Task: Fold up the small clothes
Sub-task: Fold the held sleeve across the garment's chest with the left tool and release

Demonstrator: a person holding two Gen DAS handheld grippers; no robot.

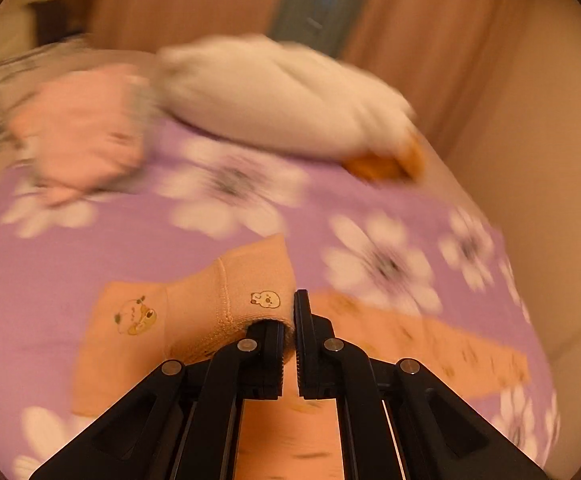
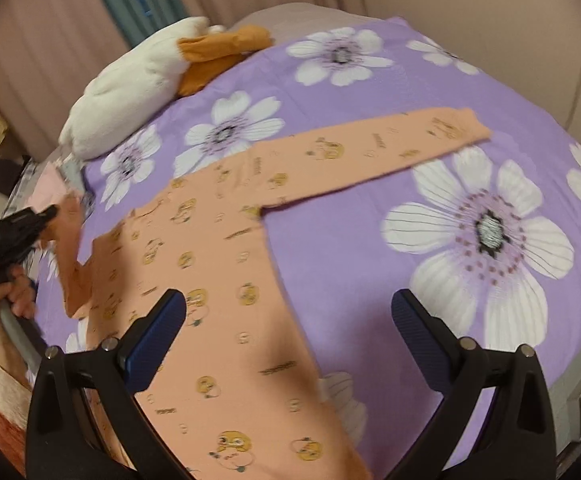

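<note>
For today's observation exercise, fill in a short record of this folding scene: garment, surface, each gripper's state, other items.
garment: orange top with cartoon prints, spread flat, one sleeve stretched out
surface: purple floral sheet
left gripper: shut on the sleeve cuff, lifting it
right gripper: open, above the top
other items: white plush toy at the far edge

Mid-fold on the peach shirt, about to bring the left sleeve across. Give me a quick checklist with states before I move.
1. Left gripper shut on the peach cartoon-print shirt's ribbed cuff: ok.
2. Cuff lifted off the purple flowered bedsheet: ok.
3. Right gripper open, holding nothing: ok.
4. Shirt body lying flat: ok.
5. Other sleeve spread out straight: ok.
6. White plush toy with orange feet apart from the shirt: ok.
7. Depth of the left grip: cannot tell, picture blurred.
</note>
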